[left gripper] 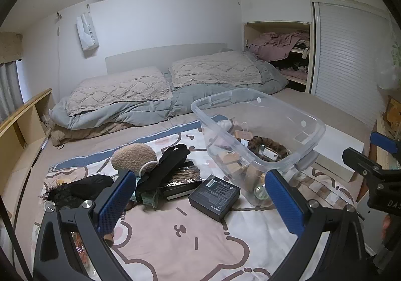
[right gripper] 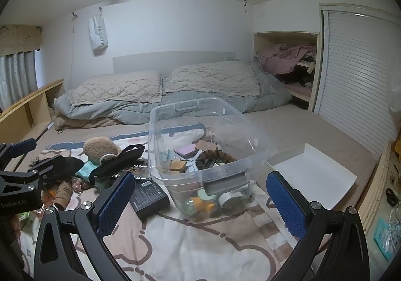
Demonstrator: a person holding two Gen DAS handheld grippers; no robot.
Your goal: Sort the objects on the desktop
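Observation:
A clear plastic bin point(left gripper: 310, 130) point(right gripper: 260, 153) sits on the patterned blanket, holding several small items such as a brown furry ring point(left gripper: 267, 145) point(right gripper: 213, 155) and a purple pad point(right gripper: 186, 150). A black box point(left gripper: 214, 193) point(right gripper: 147, 198) lies in front of it. To the left lies a pile: a beige fuzzy object point(left gripper: 134, 155) point(right gripper: 101, 147), black fabric point(left gripper: 170, 163) point(right gripper: 120, 158) and a dark fluffy item point(left gripper: 72, 188). My left gripper point(left gripper: 200, 200) hovers open above the black box. My right gripper point(right gripper: 200, 203) stands open before the bin, holding nothing.
A white flat tray point(right gripper: 315, 173) point(left gripper: 335, 153) lies right of the bin. Pillows point(left gripper: 215, 68) and a grey duvet point(left gripper: 120, 110) fill the far end of the bed. A wooden shelf point(left gripper: 22, 125) runs along the left, a closet point(left gripper: 351, 55) at the right.

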